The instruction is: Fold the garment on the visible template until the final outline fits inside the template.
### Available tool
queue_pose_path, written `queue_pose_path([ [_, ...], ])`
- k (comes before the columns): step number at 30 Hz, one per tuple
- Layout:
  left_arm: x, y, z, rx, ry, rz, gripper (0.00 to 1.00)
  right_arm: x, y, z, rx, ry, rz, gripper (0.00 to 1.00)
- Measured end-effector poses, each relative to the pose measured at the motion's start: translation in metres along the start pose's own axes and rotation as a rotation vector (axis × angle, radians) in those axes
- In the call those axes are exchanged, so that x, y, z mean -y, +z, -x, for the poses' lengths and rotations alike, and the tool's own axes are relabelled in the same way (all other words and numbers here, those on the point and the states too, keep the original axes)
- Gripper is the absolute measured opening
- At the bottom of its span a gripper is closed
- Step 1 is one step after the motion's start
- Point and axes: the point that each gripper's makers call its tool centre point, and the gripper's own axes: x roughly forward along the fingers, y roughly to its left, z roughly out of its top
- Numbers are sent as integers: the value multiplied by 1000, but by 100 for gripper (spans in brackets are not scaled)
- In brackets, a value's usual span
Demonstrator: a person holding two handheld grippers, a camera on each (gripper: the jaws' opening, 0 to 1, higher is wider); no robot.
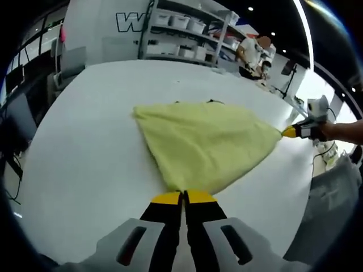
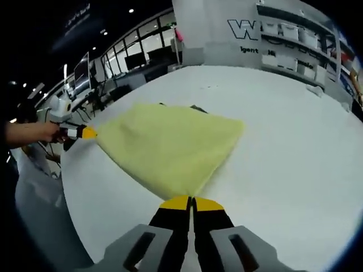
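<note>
Two tools, left tool [image 1: 182, 196] and right tool [image 2: 191, 201], each clamp one yellow garment [image 1: 204, 144] (corners) over one white table [image 1: 85, 153].

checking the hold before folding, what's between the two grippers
Only the yellow garment, stretched over the white table from the left gripper to the right gripper, in the left gripper view.

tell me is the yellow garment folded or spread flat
Neither settled: the yellow garment is stretched between the shut left gripper and right gripper, far part on the table.

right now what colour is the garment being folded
Pale yellow garment, plain, best in the left gripper view.
</note>
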Motion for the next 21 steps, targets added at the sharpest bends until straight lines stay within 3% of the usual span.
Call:
queue_pose_path([
  [12,10,-10,13,7,-8,-22,3,-8,-14,13,2,1,10,0],
  [21,25,-17,18,-3,-49,-71,3,-5,-24,27,13,-16,-1,0],
])
